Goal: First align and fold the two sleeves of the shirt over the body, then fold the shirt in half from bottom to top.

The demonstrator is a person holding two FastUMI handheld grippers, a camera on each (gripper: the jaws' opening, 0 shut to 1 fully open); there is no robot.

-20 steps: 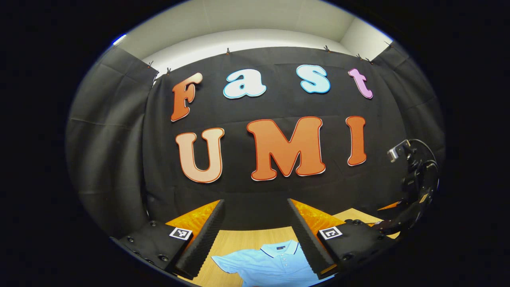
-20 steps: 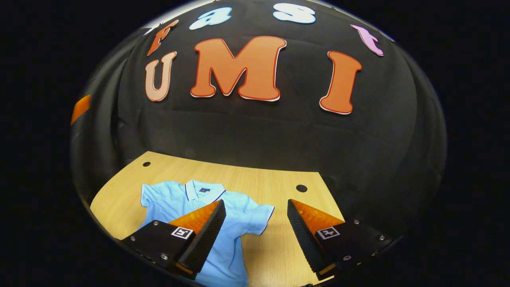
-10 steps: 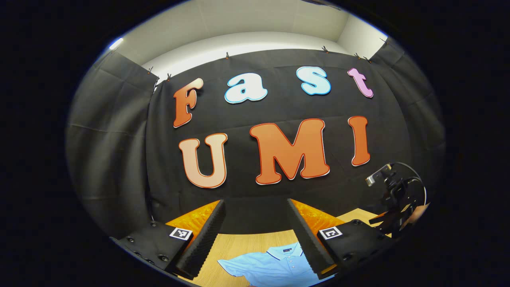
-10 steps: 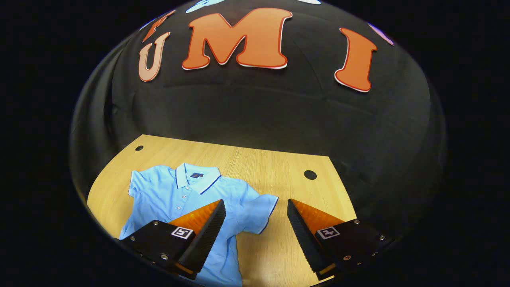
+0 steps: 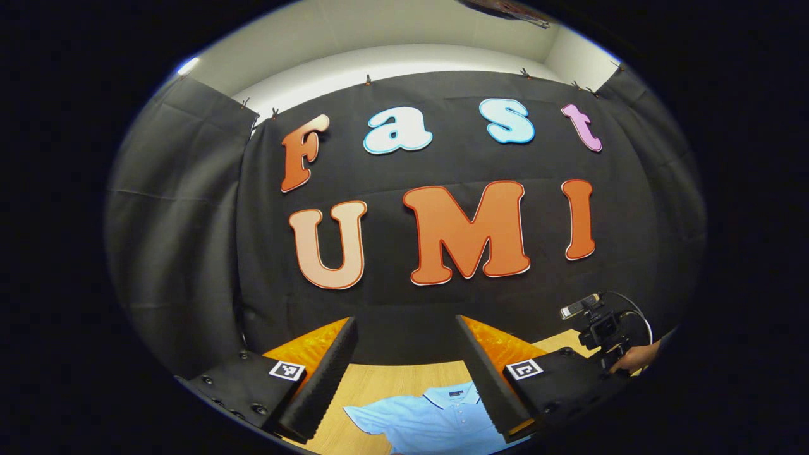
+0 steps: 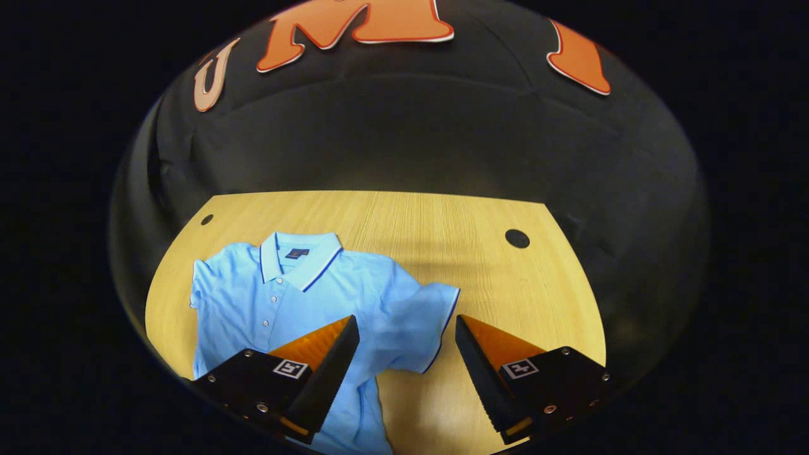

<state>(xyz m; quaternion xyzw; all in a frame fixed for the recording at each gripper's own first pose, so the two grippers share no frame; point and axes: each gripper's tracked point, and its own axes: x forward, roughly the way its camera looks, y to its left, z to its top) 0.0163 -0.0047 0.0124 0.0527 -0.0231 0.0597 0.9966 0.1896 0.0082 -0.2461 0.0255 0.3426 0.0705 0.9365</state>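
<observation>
Both grippers, left (image 5: 406,354) and right (image 6: 406,354), spread empty above the flat shirt (image 6: 297,297).

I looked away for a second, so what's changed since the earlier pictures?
The right gripper has tilted down toward the shirt, its open fingers now straddling the sleeve. Nothing was gripped. The left gripper stays open and high, and the shirt lies flat on the table.

The shirt (image 6: 297,297) is soft, matt knitted cloth, lightly rumpled; the surface (image 6: 442,227) is pale wood-grain laminate, smooth with a low sheen; the wall cloth (image 6: 404,139) is matt.
</observation>
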